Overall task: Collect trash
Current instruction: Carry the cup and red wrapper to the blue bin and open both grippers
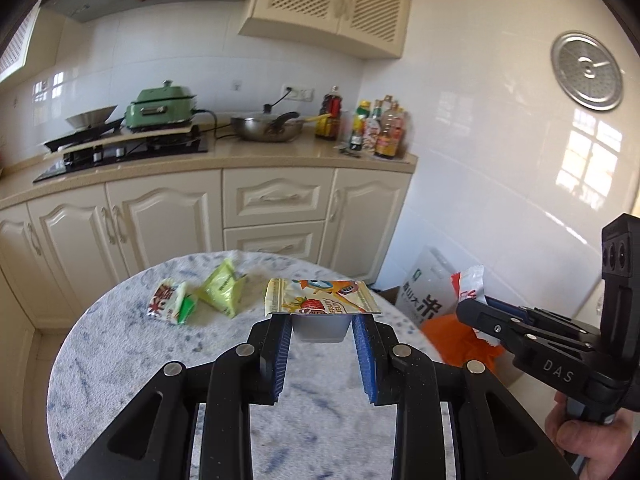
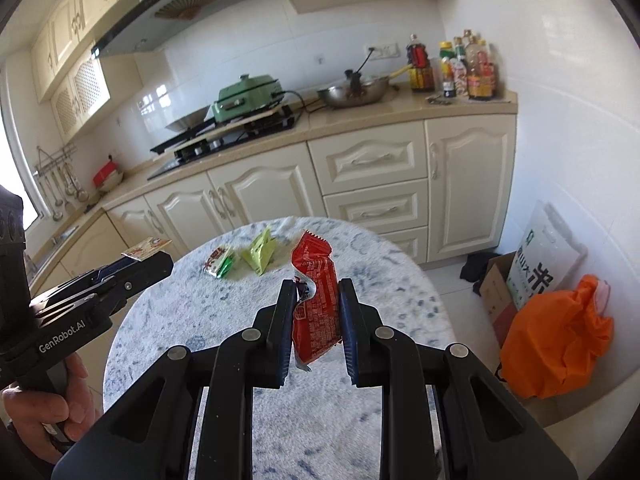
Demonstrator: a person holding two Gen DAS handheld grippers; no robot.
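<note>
The left claw (image 1: pixel 322 326) holds a jelly cup (image 1: pixel 320 326) between its pads above the tabletop (image 1: pixel 120 360), the right claw (image 2: pixel 316 312) grips a red wrapper (image 2: pixel 316 300), and two wrappers (image 1: pixel 196 296) lie beyond.

"GenRobot.AI" on left tongs (image 2: pixel 144 268) (right: "DAS")
</note>
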